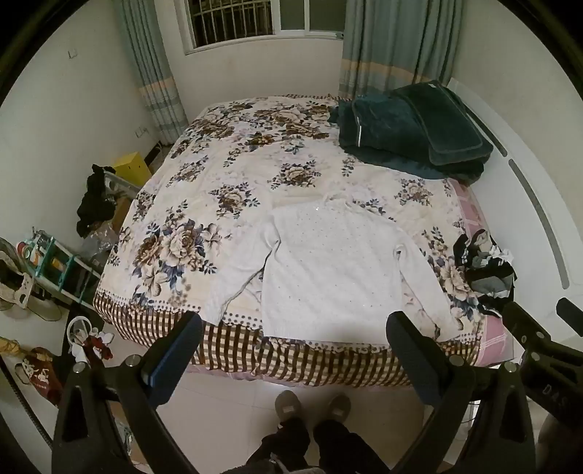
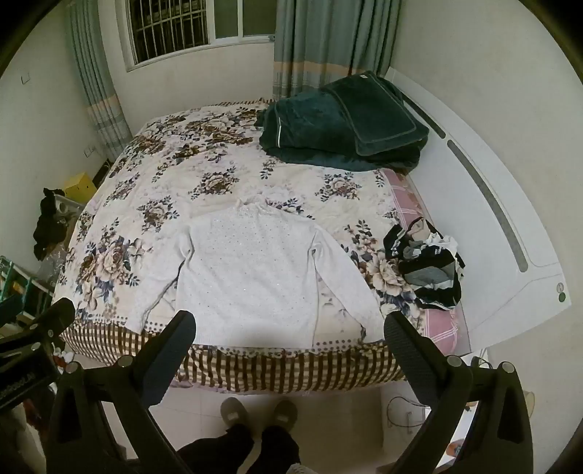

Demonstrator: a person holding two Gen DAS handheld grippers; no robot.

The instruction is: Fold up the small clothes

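Floral bedding covers the bed (image 1: 255, 175), which fills both views under a barred window (image 1: 247, 22) with grey-green curtains. Folded dark green blankets (image 2: 342, 120) sit at its far right corner. Spread flat near the front edge lies the white sweater (image 1: 328, 269), sleeves angled outward. A heap of black-and-white small clothes (image 2: 426, 266) rests on the right edge, well apart from the sweater. Only the left view shows floor clutter beside a yellow box (image 1: 131, 166). Left gripper (image 1: 291, 350) and right gripper (image 2: 289, 346) hover before the bed, fingers spread wide, holding nothing. Writing on the tools is too blurred to read.
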